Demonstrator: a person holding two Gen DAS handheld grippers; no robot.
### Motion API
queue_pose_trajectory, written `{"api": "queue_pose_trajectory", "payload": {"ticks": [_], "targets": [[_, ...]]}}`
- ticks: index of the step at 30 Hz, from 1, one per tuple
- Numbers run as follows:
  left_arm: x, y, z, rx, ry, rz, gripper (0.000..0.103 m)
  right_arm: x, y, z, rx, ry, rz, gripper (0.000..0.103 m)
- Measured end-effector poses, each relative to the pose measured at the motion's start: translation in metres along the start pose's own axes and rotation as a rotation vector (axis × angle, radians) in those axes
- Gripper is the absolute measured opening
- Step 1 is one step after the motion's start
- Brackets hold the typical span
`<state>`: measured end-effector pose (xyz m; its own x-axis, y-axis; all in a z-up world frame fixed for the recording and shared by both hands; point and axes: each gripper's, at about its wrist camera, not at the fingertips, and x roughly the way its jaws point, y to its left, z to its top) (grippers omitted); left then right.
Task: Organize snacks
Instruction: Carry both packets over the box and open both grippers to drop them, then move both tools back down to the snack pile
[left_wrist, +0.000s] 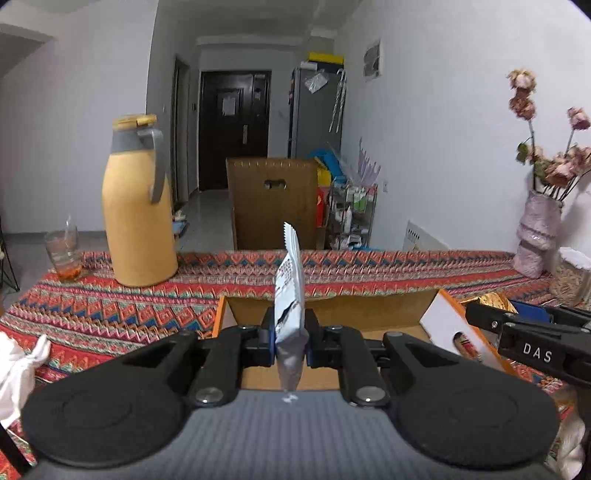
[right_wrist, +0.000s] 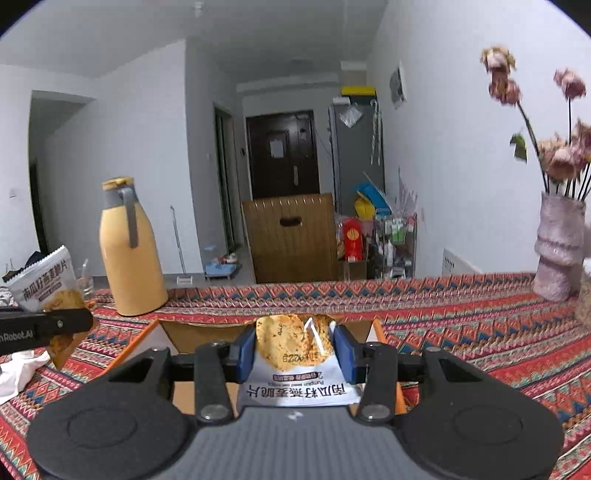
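Snack packets, crinkly foil: left claw (left_wrist: 290, 332) and right claw (right_wrist: 295, 350) each clamp one.

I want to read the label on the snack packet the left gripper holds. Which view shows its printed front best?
The right wrist view: there that packet, at the far left, faces the camera, print and biscuit picture visible. The left wrist view shows the packet edge-on between the left gripper fingers, only a narrow strip of print.

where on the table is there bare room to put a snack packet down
Bare cloth lies between the yellow jug and the pink vase, behind the cardboard box, whose floor also looks bare. It is crowded at the left by the glass and white cloth.
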<state>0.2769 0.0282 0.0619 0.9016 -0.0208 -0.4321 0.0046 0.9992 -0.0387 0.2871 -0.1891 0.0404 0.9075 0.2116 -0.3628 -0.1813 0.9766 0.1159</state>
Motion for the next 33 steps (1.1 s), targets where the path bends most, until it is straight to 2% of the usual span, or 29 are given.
{"api": "queue_pose_trajectory", "payload": {"ticks": [9,15,16,17,18,19,20,21,23,24,25,33], "targets": [[0.037,0.008,-0.020,-0.015,0.080,0.001,0.014,0.041,-0.008,-0.022,-0.003,0.103,-0.013,0.044],[0.043,0.009,-0.026,-0.017,0.100,-0.025,0.016,0.051,-0.010,-0.028,-0.009,0.138,-0.018,0.046],[0.041,0.008,-0.026,-0.012,0.093,-0.027,0.021,0.051,-0.010,-0.029,-0.009,0.140,-0.021,0.046],[0.038,0.007,-0.026,-0.012,0.087,-0.035,0.033,0.051,-0.011,-0.028,-0.008,0.140,-0.019,0.047],[0.036,0.007,-0.026,-0.013,0.078,-0.036,0.041,0.049,-0.011,-0.028,-0.004,0.138,-0.015,0.055],[0.033,0.007,-0.026,-0.014,0.065,-0.030,0.055,0.048,-0.012,-0.028,-0.003,0.131,-0.016,0.068],[0.030,0.008,-0.026,-0.015,0.054,-0.024,0.064,0.045,-0.011,-0.028,-0.005,0.121,-0.020,0.075],[0.028,0.008,-0.025,-0.018,0.044,-0.023,0.070,0.043,-0.011,-0.028,-0.006,0.109,-0.024,0.088],[0.023,0.009,-0.024,-0.029,0.022,-0.024,0.095,0.038,-0.011,-0.028,-0.007,0.092,-0.026,0.096],[0.020,0.010,-0.023,-0.032,0.008,-0.019,0.100,0.036,-0.012,-0.028,-0.005,0.087,-0.025,0.101],[0.017,0.009,-0.022,-0.033,-0.005,-0.014,0.103,0.035,-0.013,-0.028,-0.002,0.082,-0.026,0.103],[0.012,0.012,-0.017,-0.042,-0.016,-0.011,0.103,0.033,-0.017,-0.026,0.013,0.079,-0.034,0.103]]}}
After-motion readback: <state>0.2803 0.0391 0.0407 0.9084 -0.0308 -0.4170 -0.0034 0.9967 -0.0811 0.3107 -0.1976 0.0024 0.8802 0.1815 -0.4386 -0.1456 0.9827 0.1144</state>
